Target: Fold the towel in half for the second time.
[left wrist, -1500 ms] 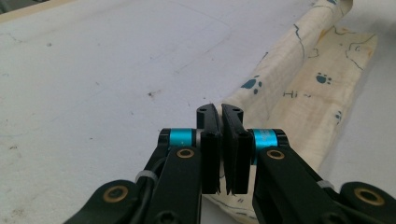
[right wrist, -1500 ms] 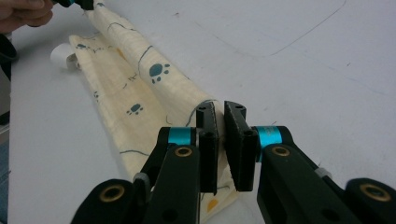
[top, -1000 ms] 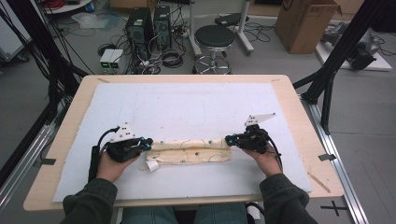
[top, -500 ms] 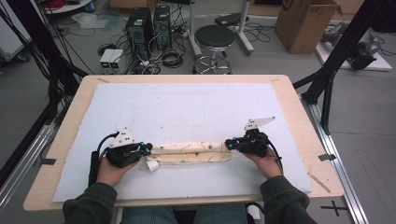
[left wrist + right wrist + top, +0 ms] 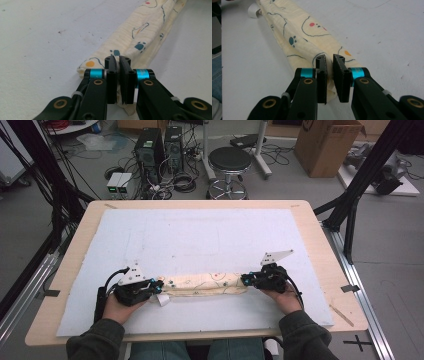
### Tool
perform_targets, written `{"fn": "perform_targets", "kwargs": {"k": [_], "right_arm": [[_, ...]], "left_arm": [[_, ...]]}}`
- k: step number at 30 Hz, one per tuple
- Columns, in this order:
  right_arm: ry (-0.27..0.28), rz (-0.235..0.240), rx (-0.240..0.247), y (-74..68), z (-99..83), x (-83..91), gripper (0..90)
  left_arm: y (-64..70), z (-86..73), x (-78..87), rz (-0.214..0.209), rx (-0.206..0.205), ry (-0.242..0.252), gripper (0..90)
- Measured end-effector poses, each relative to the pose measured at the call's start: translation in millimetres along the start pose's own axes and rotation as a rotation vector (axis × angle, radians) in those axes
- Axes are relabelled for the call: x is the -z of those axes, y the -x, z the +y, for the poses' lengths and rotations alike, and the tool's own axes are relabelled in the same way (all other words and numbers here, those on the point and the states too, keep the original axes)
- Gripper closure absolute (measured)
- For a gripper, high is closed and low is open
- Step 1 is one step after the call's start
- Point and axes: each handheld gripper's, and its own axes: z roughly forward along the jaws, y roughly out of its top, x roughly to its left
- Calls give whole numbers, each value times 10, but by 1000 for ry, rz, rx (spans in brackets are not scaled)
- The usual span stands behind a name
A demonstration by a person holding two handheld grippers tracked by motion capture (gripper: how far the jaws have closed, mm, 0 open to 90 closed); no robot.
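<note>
A cream cloth (image 5: 205,284) printed with paw marks lies as a long narrow roll on the white mat (image 5: 210,240), running left to right near the front edge. My left gripper (image 5: 156,288) is shut on its left end, and in the left gripper view the jaws (image 5: 118,67) pinch the fabric (image 5: 140,32). My right gripper (image 5: 246,280) is shut on the right end, where a fold of the cloth (image 5: 297,32) sits between the nearly closed jaws (image 5: 329,66). A small white tag (image 5: 162,300) sticks out by the left end.
The mat covers most of a wooden table (image 5: 320,245). Beyond the far edge stand a black stool (image 5: 229,167), computer towers (image 5: 160,150) with cables, and a cardboard box (image 5: 327,145). Black frame posts (image 5: 350,205) rise at both sides.
Both grippers have drawn a little toward the near edge of the table, and the rolled cloth has come with them, still stretched between them.
</note>
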Motion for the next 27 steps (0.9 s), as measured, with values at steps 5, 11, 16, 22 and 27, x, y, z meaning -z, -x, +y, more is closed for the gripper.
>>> {"fn": "perform_targets", "kwargs": {"k": [5, 11, 16, 22, 27], "right_arm": [[-4, 6, 6, -27, -52, 3, 772], [-19, 33, 3, -69, -96, 18, 697], [-15, 36, 3, -89, -110, 46, 624], [35, 43, 7, -128, -49, 164, 521], [50, 45, 32, -169, 93, 186, 525]], "left_arm": [[20, -42, 11, -12, 3, -11, 789], [30, -68, 46, -42, 8, -24, 714], [48, -74, 94, -56, 30, -18, 596], [64, -14, 176, -62, 38, 27, 488], [57, 93, 196, -64, 50, 74, 461]]}}
